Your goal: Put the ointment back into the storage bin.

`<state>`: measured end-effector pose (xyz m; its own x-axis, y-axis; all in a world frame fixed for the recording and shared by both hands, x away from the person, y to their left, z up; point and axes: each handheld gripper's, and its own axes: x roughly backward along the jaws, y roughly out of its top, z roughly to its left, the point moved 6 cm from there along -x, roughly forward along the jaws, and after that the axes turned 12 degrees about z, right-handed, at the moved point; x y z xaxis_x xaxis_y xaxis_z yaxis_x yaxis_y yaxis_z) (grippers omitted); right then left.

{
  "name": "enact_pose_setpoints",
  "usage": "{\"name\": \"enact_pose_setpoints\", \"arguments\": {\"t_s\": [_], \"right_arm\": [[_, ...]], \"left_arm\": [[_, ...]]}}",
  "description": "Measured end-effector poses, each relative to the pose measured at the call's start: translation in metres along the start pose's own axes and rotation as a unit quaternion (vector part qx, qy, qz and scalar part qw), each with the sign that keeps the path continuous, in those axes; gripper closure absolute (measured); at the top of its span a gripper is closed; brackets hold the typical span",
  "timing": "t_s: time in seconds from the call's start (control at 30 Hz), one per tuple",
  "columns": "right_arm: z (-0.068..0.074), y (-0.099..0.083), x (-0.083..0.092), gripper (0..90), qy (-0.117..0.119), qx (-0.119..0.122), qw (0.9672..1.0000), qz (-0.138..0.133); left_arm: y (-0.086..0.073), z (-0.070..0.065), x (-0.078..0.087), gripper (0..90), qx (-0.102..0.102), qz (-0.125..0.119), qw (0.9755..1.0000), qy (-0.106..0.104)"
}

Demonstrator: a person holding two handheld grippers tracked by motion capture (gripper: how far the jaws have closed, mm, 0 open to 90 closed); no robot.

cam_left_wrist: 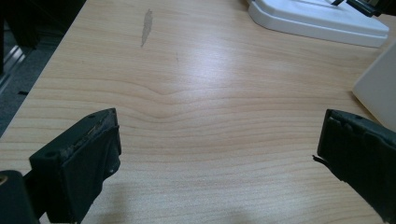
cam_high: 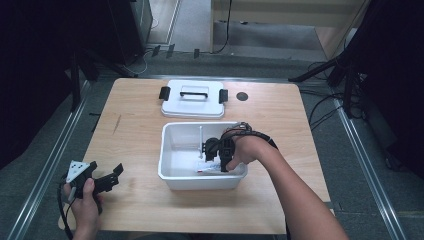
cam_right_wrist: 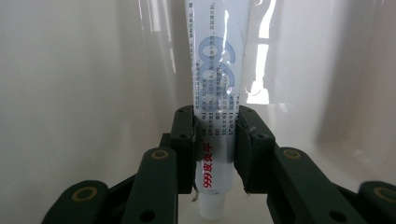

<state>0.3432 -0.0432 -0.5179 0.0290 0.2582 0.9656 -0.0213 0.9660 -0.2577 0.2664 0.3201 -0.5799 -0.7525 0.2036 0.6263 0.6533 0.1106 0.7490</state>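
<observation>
Dark surroundings frame a pale wooden table [cam_high: 140,115] standing on grey floor, with cables trailing on the floor at 2 o'clock.

High view: a white lid [cam_high: 193,100] with a black handle and black end clips lies flat at 12 o'clock on the table. Just beside it, toward the person, sits an open white bin [cam_high: 172,160]. The right hand [cam_high: 250,150] reaches over the bin's 3 o'clock rim and holds the right gripper [cam_high: 212,155] down inside the bin, where a white tube [cam_high: 207,167] lies near the front wall. The left hand [cam_high: 85,200] rests at 8 o'clock near the table's front edge, well apart from the bin, holding the left gripper [cam_high: 111,179], which points toward 2 o'clock.

Left gripper view: the left gripper [cam_left_wrist: 215,154] has its jaws spread wide with bare table between them. A grey scuff [cam_left_wrist: 146,28] marks the wood at 11 o'clock. The lid [cam_left_wrist: 317,21] shows at 1 o'clock and the bin's wall [cam_left_wrist: 380,84] at 3 o'clock.

Right gripper view: the right gripper [cam_right_wrist: 215,144] is clamped on the tube [cam_right_wrist: 215,70], one jaw pressing each side near the cap end. The tube bears blue figures, small print and red lettering. White bin walls [cam_right_wrist: 70,93] surround it.
</observation>
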Motion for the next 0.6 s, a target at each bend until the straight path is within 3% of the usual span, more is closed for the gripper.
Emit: {"name": "enact_pose_setpoints", "arguments": {"t_s": [0.6], "right_arm": [[0.0004,0.0007,-0.0107,71.3,0.014,-0.004,0.9998,0.015]], "left_arm": [[0.0001,0.0001,0.0,0.0,0.0,0.0,1.0,0.0]]}}
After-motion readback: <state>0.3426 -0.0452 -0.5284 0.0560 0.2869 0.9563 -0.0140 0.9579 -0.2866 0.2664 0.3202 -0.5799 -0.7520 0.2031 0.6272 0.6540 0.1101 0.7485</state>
